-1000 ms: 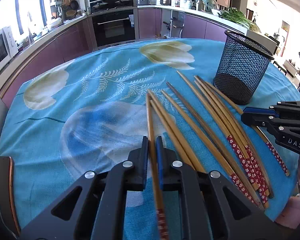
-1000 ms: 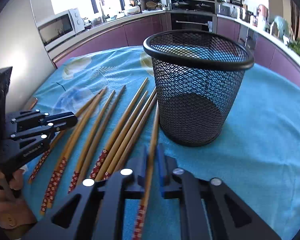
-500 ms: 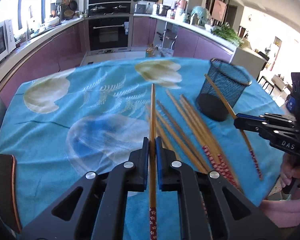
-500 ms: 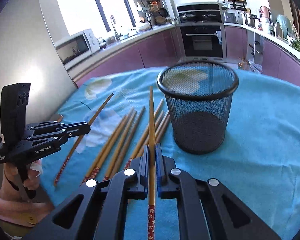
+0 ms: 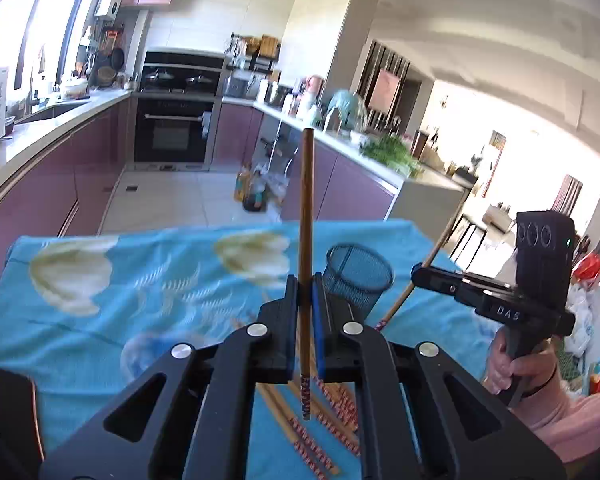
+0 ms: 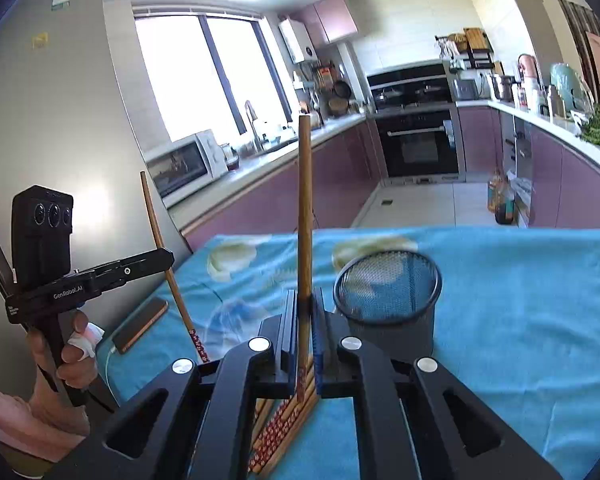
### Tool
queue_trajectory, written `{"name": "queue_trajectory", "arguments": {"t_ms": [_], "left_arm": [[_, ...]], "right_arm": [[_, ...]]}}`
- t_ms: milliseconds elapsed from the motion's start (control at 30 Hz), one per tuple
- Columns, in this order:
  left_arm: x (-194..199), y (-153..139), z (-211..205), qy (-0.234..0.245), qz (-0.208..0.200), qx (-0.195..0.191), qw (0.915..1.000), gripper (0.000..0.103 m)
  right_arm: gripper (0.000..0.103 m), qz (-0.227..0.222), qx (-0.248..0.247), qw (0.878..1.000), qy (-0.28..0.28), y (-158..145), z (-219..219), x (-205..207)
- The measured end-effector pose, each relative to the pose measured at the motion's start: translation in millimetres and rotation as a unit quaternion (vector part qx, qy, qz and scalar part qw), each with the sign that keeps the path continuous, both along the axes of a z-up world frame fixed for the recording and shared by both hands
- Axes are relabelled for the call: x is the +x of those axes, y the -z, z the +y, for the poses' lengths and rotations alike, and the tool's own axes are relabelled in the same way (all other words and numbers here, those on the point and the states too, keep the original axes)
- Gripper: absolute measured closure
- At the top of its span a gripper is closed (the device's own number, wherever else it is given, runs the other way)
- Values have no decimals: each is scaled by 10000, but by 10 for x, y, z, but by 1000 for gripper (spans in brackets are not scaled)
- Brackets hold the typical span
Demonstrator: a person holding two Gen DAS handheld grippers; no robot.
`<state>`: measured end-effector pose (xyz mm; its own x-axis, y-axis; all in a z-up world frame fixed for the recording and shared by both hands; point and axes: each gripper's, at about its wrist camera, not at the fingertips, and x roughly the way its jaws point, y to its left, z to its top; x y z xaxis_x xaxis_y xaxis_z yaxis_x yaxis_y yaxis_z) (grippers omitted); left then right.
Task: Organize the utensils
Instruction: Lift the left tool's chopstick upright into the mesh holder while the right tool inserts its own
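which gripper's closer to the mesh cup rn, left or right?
Right, as far as I can judge. The right gripper sits just beside the mesh cup; the left gripper is farther off, over the loose chopsticks. Both jaws clamp a chopstick.

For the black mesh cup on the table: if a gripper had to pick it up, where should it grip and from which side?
Best grip the mesh cup at its solid rim, from above, one finger inside and one outside. It stands upright, its mouth is open and appears empty, and its body looks too wide for the jaws. Both grippers would first have to release their chopsticks: left gripper, right gripper.
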<state>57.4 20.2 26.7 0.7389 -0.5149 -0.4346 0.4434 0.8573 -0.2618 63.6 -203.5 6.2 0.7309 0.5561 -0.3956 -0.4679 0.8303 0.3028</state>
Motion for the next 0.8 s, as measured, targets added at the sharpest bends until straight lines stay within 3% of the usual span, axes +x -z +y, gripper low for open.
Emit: {"name": "queue_trajectory", "arguments": {"t_ms": [167,433,633,800], "left_arm": [[139,-322,-126,100,-399,-339,9986,96],[456,-605,-587,360,-690,-446,9960,96],[749,-509,-936,331,-541,-332,9974,96],[967,-220,-1134,322,-233,-98,9992,96]], "right_arm": [[97,-318,104,9994,11,-288,-123,102],[98,-799,-25,9965,256,-663,-302,192],[98,-781,-291,9953,496,-598,-344,383],[97,-375,-522,9969,446,-356,-280,583]]}}
